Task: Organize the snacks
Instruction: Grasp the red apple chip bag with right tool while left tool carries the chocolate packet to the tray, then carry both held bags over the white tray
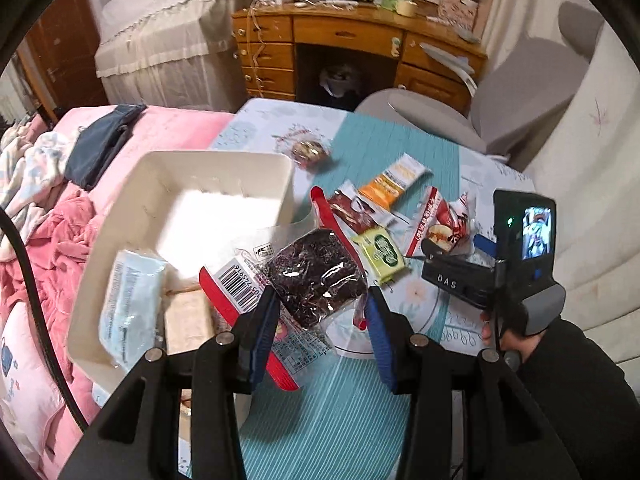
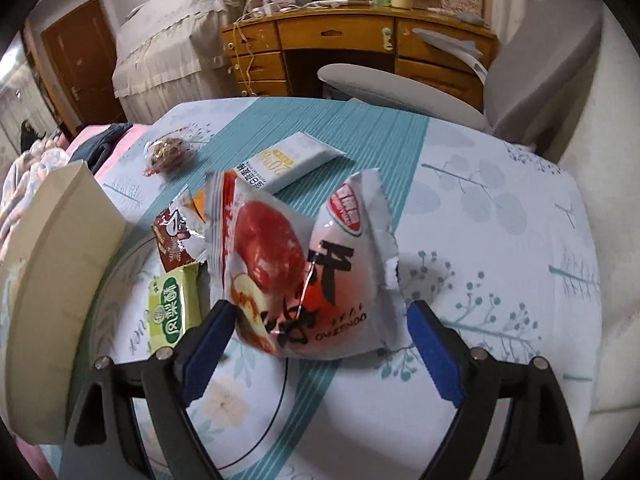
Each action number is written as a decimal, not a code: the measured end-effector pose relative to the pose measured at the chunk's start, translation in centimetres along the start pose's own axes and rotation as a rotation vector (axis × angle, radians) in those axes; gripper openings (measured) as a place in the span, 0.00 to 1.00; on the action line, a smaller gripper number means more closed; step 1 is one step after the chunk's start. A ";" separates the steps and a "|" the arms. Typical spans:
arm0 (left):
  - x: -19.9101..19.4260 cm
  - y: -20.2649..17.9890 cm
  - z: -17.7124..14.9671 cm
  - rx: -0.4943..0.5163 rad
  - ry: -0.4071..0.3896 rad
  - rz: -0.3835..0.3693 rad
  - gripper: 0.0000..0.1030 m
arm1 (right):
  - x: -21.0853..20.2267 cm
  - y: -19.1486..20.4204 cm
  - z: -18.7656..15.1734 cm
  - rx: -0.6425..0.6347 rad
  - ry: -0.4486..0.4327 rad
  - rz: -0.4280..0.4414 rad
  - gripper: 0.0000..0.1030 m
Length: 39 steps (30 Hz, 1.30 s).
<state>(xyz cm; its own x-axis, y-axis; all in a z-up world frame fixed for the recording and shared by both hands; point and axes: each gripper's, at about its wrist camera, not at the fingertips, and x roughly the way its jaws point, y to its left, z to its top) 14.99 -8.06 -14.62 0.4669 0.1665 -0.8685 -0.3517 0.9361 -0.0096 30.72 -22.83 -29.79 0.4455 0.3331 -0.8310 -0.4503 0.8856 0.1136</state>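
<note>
Left gripper (image 1: 322, 312): I had its blue-padded fingers (image 1: 264, 332) spread wide around a clear-wrapped dark brown cake with red-edged packaging (image 1: 316, 276); I could not tell whether the pads pressed it.
Right gripper (image 2: 316, 332): I saw its fingers wide apart, either side of a crumpled white-and-red jujube snack packet (image 2: 304, 276), with the left pad near the wrapper and the right pad clear of it.
White plastic bin (image 1: 120, 240): it sat at the left on the table, holding a pale blue packet (image 1: 128, 304) in its near end.
Small green-and-yellow packet (image 2: 172, 308): it lay just left of the jujube packet.
Brown sachet (image 2: 176, 236): it lay beyond the green one.
Orange-and-white bar wrapper (image 1: 394, 182): farther back on the teal-striped tablecloth (image 1: 340, 400).
Clear-wrapped round pastry (image 1: 308, 152): farthest, well apart from the rest.
</note>
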 end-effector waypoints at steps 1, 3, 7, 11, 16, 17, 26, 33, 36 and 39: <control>-0.3 0.3 0.1 -0.014 -0.002 0.001 0.41 | 0.2 0.1 0.1 -0.015 0.001 -0.002 0.86; -0.7 0.8 0.1 -0.036 0.000 0.001 0.41 | 0.6 0.1 0.3 -0.022 0.006 0.006 0.86; -1.4 1.7 0.4 -0.057 -0.005 0.015 0.41 | 1.0 -0.3 0.6 -0.014 0.005 0.022 0.74; -1.9 2.9 0.7 -0.082 -0.013 0.019 0.41 | 1.4 -0.7 0.9 0.012 0.015 0.048 0.68; -2.2 4.3 0.6 -0.108 -0.009 0.015 0.41 | 1.5 -0.3 1.0 0.002 0.017 0.048 0.60; -2.2 4.4 0.5 -0.109 -0.006 0.013 0.41 | 1.4 -0.3 1.0 0.008 0.021 0.053 0.57; -2.7 6.9 0.2 -0.103 0.004 -0.021 0.41 | 0.2 0.1 0.1 0.105 0.085 0.055 0.50; -2.8 10.4 0.1 -0.066 0.010 -0.092 0.41 | -2.5 1.7 -1.2 0.195 0.074 0.010 0.50; -2.7 11.9 0.2 -0.043 0.022 -0.134 0.41 | -4.3 2.5 -1.5 0.249 0.045 -0.013 0.50; -2.7 13.6 0.5 0.002 0.034 -0.170 0.41 | -6.3 3.9 -1.8 0.296 0.014 -0.051 0.50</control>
<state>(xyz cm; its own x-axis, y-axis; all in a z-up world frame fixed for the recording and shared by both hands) 9.32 4.33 -12.18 0.4918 -0.0051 -0.8707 -0.2685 0.9503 -0.1573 24.75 -22.02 -25.12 0.4497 0.2830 -0.8472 -0.1815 0.9576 0.2235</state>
